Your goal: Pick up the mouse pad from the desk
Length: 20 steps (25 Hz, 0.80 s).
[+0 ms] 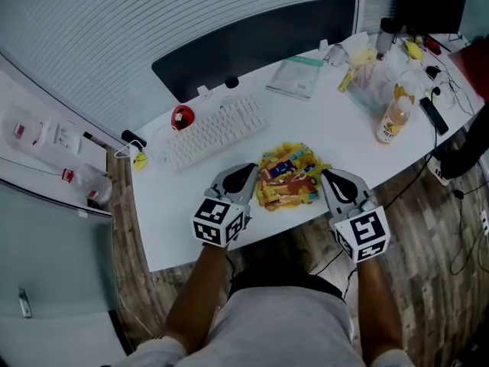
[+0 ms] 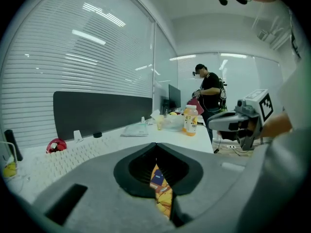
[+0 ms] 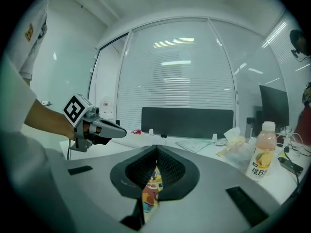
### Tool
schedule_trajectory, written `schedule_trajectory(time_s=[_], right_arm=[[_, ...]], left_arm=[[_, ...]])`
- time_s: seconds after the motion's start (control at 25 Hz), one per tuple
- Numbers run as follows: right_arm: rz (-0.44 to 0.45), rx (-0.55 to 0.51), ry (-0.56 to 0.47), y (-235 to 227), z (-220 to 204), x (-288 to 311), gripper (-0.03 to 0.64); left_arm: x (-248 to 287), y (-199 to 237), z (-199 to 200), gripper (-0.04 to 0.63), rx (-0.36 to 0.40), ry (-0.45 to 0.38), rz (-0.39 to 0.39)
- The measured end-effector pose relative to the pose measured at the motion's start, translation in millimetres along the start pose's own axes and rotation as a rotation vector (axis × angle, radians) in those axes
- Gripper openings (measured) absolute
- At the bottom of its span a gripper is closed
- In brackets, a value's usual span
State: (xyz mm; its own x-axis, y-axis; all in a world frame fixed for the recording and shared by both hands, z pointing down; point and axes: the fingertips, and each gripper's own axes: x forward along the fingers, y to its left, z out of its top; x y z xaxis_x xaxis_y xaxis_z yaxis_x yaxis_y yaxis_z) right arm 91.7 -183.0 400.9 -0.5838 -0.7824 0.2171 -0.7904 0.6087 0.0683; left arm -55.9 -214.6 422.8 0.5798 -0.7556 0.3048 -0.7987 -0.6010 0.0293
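My left tongs point(image 1: 241, 177) and right tongs point(image 1: 334, 182) are both shut tight and hold nothing. The pad point(image 1: 289, 176) lies mid-frame between them on the table point(image 1: 183, 212). Not grabbed yet.

From where I stand there are two grippers, the left gripper point(image 1: 244, 177) and the right gripper point(image 1: 334, 180), over a single counter point(image 1: 176, 224). On it I count one bright printed mouse pad point(image 1: 289, 176), one white keyboard point(image 1: 216, 130), one small red object point(image 1: 182, 117), one flat clear packet point(image 1: 294, 76) and one bottle of orange drink point(image 1: 392, 117). One dark partition panel point(image 1: 252, 44) runs behind, there is one monitor point(image 1: 437, 4), and one person point(image 2: 209, 89) stands farther off.
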Motion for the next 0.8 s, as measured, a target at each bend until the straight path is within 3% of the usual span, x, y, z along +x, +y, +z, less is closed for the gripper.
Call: schedule_trajectory(time_s=[0.28,0.68,0.72,0.8], right_arm=[[0.025,0.001,0.087,-10.6,-23.4,18.3,0.012],[0.017,0.004,0.218,-14.0,-51.2,39.7,0.014],[0.013,0.008,0.23,-15.6,-54.3,41.7,0.014],[0.012,0.017,0.252,-17.1,-60.9,45.2,0.014]], left_arm=[[16.5,13.7,-24.1,0.017,-0.003,0.109,0.002],[37.5,27.1,-54.1,0.02,0.0,0.235,-0.072],[39.6,28.4,-57.0,0.031,0.002,0.249,-0.081],[43.1,30.7,-63.7,0.118,0.002,0.277,-0.097]])
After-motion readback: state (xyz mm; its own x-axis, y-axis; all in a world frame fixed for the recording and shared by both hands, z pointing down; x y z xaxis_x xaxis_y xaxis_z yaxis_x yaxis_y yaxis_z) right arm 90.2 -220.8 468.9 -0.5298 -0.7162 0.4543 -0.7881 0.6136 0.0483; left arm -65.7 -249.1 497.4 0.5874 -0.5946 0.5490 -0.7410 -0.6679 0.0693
